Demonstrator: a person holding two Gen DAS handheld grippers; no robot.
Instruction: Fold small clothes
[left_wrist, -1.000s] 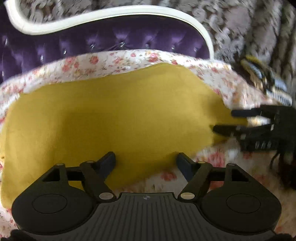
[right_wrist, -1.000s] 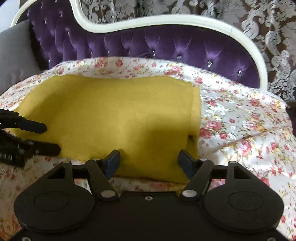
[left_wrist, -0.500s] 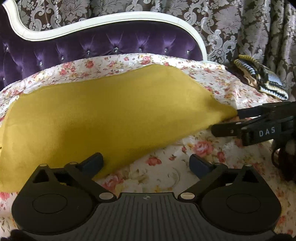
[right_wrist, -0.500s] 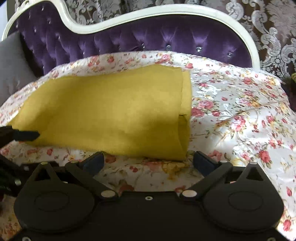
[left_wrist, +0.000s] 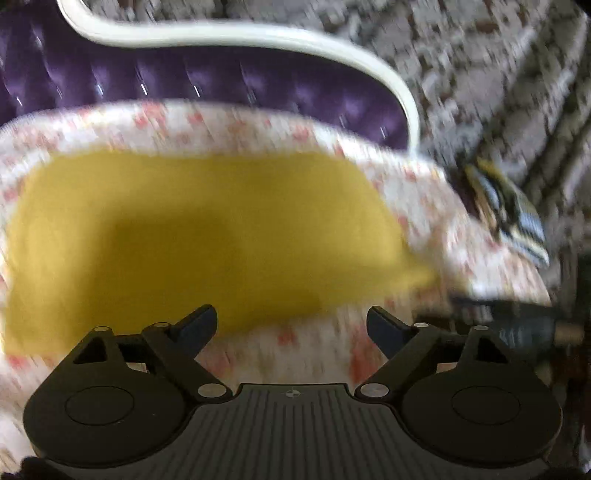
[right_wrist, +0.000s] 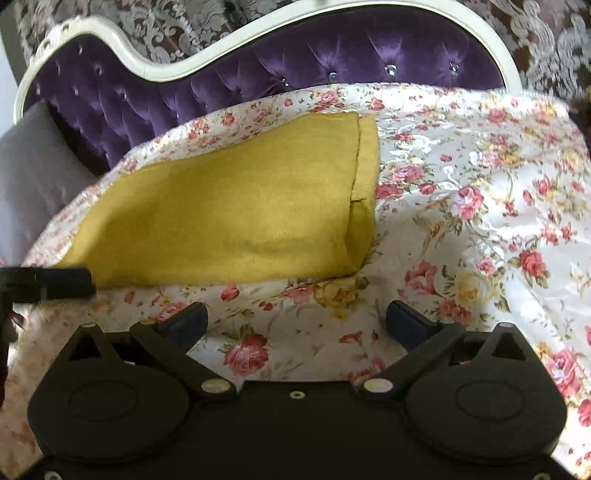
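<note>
- Yellow cloth (right_wrist: 229, 210) lying flat and folded on the flowered bedspread (right_wrist: 480, 206), near the purple headboard (right_wrist: 288, 55).
- In the right wrist view, a seamed band along the cloth's right end, with a second layer showing under the top one there.
- In the left wrist view, much blurred by motion: same cloth (left_wrist: 192, 236) as a wide yellow patch, one corner drawn out to a point at the right.
- Right gripper (right_wrist: 297, 319) low over the bedspread, just in front of the cloth's near edge, not touching it; fingers wide apart after just opening, only flowered fabric between them.
- Left gripper (left_wrist: 291, 325) at the cloth's near edge; fingers wide, having opened and then closed back a little, nothing pinched. Left finger (left_wrist: 195, 325) seen against the yellow, right finger over the bedspread; contact with the cloth cannot be told through the blur.
- Left gripper also seen in the right wrist view (right_wrist: 55, 282), as a dark finger at the cloth's left corner; touching or not, cannot tell.
- Striped item (left_wrist: 509, 218), yellow, black and white, at the right rim of the bed, well apart from the cloth.
- Grey cushion (right_wrist: 33, 177) left of the headboard.
- Patterned grey curtain (left_wrist: 498, 74) behind the bed.
</note>
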